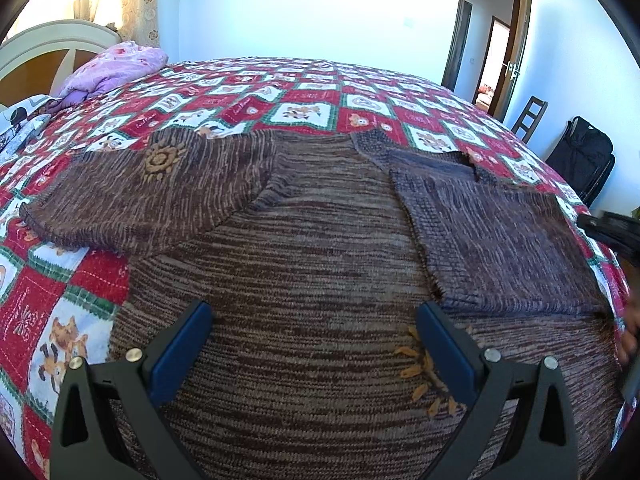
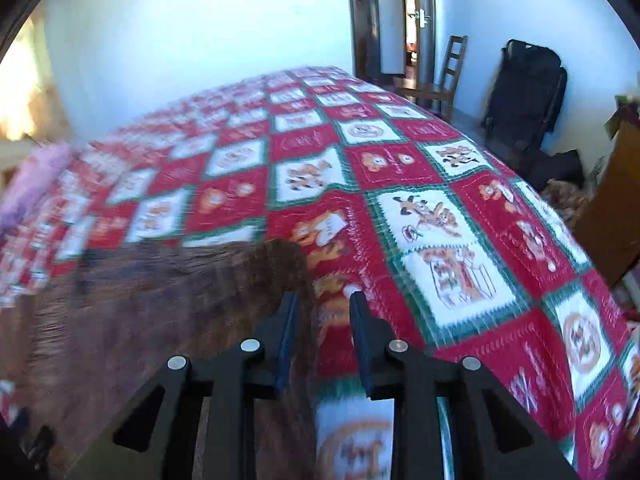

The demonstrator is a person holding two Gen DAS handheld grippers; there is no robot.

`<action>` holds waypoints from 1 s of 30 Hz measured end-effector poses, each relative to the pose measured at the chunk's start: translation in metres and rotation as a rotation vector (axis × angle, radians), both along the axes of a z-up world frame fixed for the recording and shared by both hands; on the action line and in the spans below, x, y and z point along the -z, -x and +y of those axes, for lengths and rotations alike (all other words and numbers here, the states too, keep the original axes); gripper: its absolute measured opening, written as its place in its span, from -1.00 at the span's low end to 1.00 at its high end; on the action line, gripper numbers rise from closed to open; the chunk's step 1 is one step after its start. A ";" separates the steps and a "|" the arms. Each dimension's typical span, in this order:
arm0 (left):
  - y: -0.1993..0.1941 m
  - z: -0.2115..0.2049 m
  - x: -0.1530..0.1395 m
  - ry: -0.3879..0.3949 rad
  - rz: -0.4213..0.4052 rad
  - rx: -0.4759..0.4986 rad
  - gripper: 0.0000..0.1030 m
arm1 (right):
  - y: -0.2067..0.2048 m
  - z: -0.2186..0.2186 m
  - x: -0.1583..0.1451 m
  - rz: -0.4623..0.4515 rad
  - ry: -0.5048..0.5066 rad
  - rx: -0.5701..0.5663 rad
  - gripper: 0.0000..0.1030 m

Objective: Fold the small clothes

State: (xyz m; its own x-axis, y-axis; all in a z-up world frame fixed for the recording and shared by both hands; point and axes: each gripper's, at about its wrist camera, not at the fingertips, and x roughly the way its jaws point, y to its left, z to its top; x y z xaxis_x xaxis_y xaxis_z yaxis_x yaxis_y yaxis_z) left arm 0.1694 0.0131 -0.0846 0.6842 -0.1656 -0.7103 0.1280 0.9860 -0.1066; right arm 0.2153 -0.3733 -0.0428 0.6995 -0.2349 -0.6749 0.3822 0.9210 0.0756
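A brown striped knit sweater (image 1: 320, 264) lies flat on the quilted bed. Its left sleeve (image 1: 132, 196), with an orange flower, lies spread out to the left. Its right sleeve (image 1: 496, 240) is folded in over the body. My left gripper (image 1: 314, 316) is open and empty, just above the sweater's lower body. My right gripper (image 2: 323, 304) is partly open and empty, over the sweater's right edge (image 2: 192, 300) where it meets the quilt; that view is blurred. Part of the right gripper (image 1: 612, 232) shows at the right edge of the left wrist view.
The red, white and green patchwork quilt (image 2: 420, 208) covers the bed. A purple bundle (image 1: 116, 66) and a headboard (image 1: 44, 46) are at the far left. A wooden chair (image 2: 444, 76), a black bag (image 2: 528, 88) and an open door (image 1: 516, 40) stand beyond the bed.
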 end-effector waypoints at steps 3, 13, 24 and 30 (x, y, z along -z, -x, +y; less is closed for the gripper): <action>0.000 0.000 0.000 -0.005 0.000 0.000 1.00 | 0.024 0.030 -0.003 0.006 -0.022 -0.078 -0.47; 0.000 -0.003 0.000 -0.027 0.011 -0.002 1.00 | 0.059 0.088 0.037 0.052 0.164 -0.130 -0.41; -0.003 0.122 -0.037 0.087 -0.050 -0.273 1.00 | 0.069 0.077 0.035 -0.017 0.067 -0.166 -0.18; -0.039 0.222 -0.040 0.100 -0.072 -0.545 0.82 | 0.068 0.082 0.037 -0.006 0.096 -0.169 -0.13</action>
State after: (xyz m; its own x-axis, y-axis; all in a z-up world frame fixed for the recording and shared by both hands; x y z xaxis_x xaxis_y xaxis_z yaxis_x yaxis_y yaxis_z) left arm 0.2082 0.2347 -0.0443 0.7360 0.1616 -0.6575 -0.3872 0.8971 -0.2129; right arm 0.1470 -0.2909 -0.0798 0.7383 -0.1767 -0.6509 0.2214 0.9751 -0.0136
